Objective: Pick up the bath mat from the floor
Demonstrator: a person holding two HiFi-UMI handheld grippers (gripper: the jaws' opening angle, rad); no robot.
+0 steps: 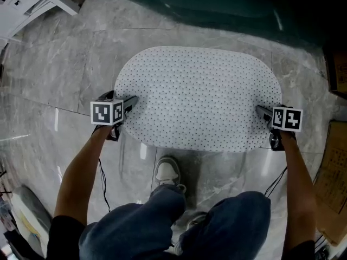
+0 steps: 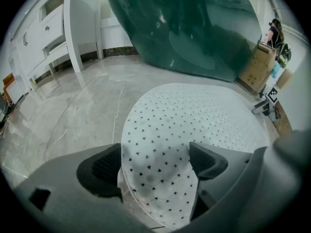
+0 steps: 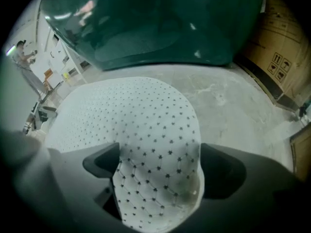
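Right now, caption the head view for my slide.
Left gripper and right gripper, jaws open, straddle opposite ends of the bath mat.

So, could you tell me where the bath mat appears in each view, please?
Head view: bath mat central, left claw and right claw at its ends.
Left gripper view: bath mat centre to right, near end between open jaws.
Right gripper view: bath mat centre to left, near end between open jaws.
Shared landmark: dark green tub beyond the bath mat.
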